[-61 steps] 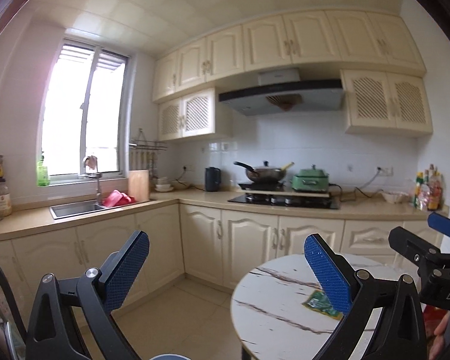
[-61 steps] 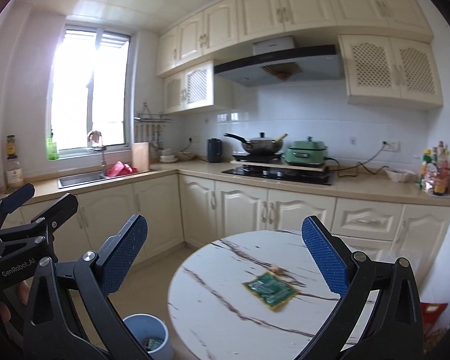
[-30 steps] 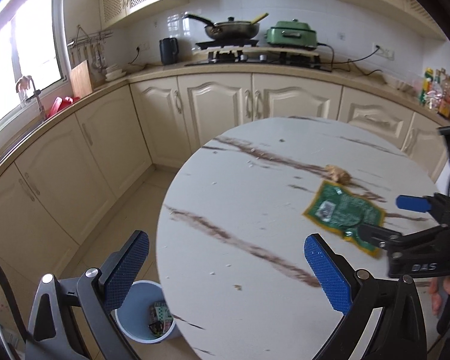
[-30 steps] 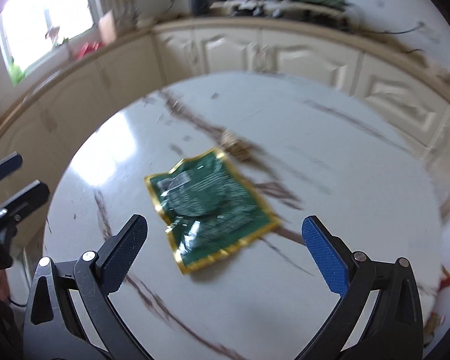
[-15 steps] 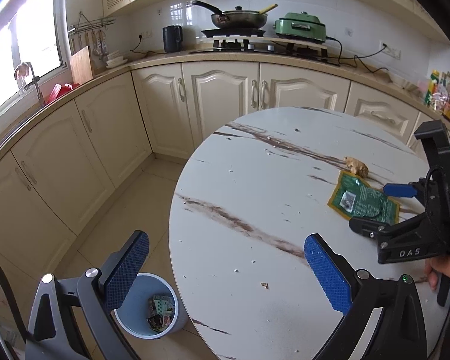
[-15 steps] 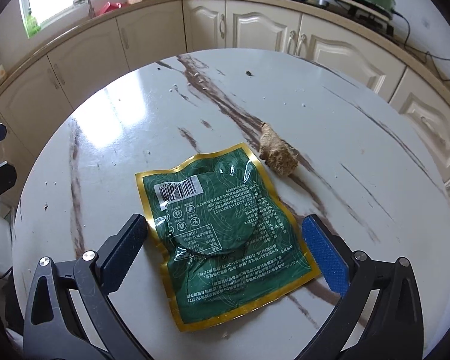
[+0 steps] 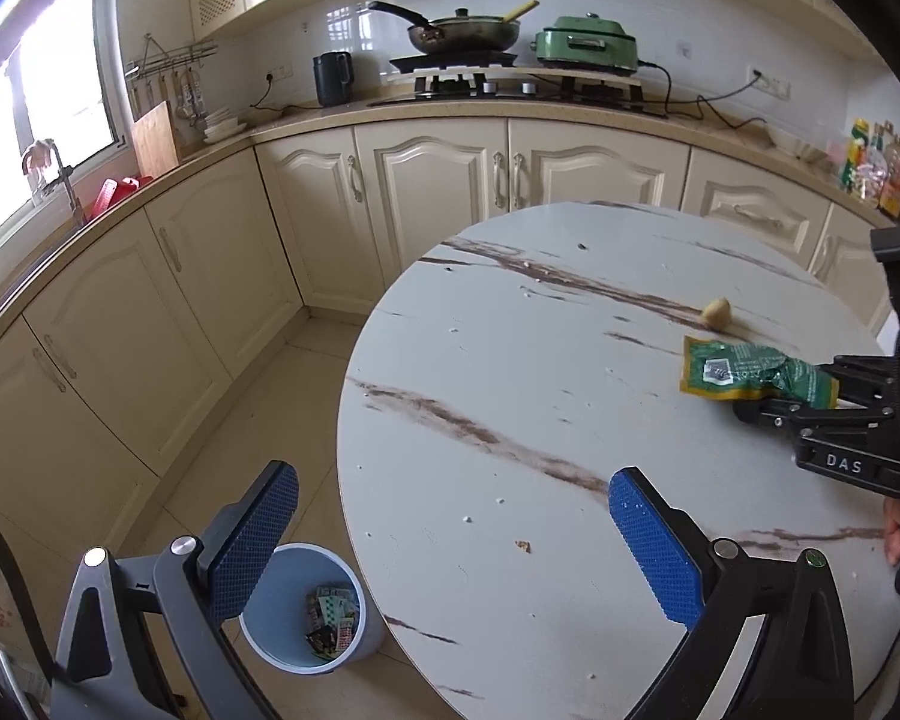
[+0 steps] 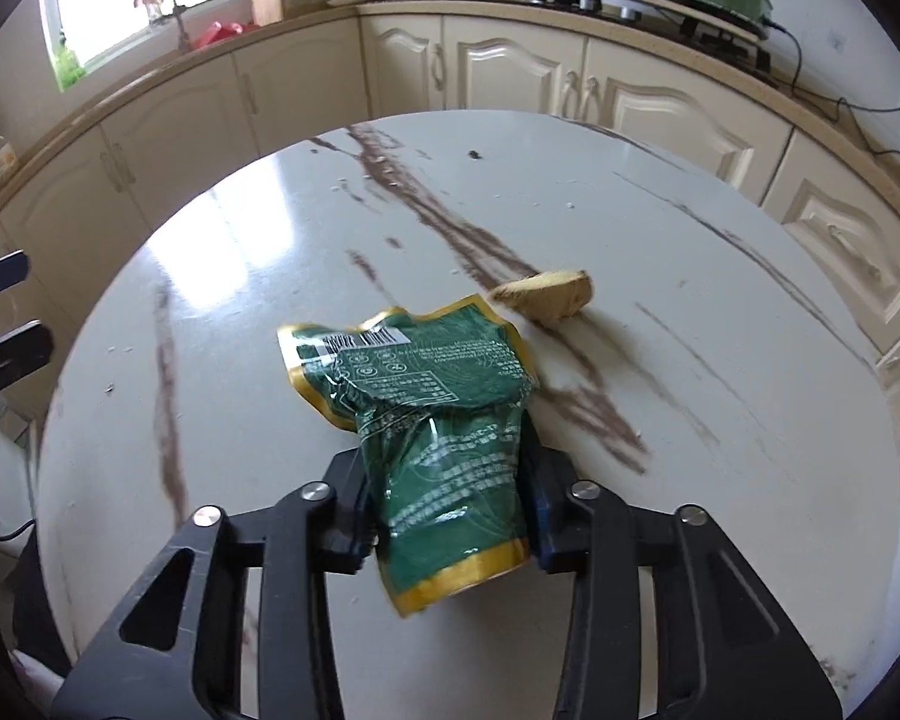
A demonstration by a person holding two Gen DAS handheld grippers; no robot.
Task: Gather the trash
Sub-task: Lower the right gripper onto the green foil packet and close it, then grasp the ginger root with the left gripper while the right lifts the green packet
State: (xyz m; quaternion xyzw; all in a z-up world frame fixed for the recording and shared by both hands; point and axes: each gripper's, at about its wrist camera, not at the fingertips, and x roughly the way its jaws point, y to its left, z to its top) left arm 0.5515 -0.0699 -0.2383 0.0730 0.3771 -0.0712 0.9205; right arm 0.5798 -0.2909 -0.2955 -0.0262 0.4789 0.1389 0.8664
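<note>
The green snack wrapper [image 8: 444,420] is sitting crumpled between the closing pads of the right gripper [image 8: 450,498], lying on the marble table [image 8: 720,420]; the left gripper [image 7: 450,540] is hanging spread, empty.

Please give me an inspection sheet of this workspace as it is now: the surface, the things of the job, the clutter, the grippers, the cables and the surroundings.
Surface: round white marble-look table, brown veins, small crumbs.
Job's things: green snack wrapper, crumpled between the right gripper's pads; tan food scrap on the table beyond it; blue waste bin on the floor beside the table, wrappers inside.
Clutter: nothing seen beyond crumbs.
Grippers: right gripper closing, pads pressing the wrapper; left gripper open, empty, over the table edge.
Cables: black cords on the counter beside the green cooker.
Surroundings: cream cabinets, wok on the stove, kettle.
</note>
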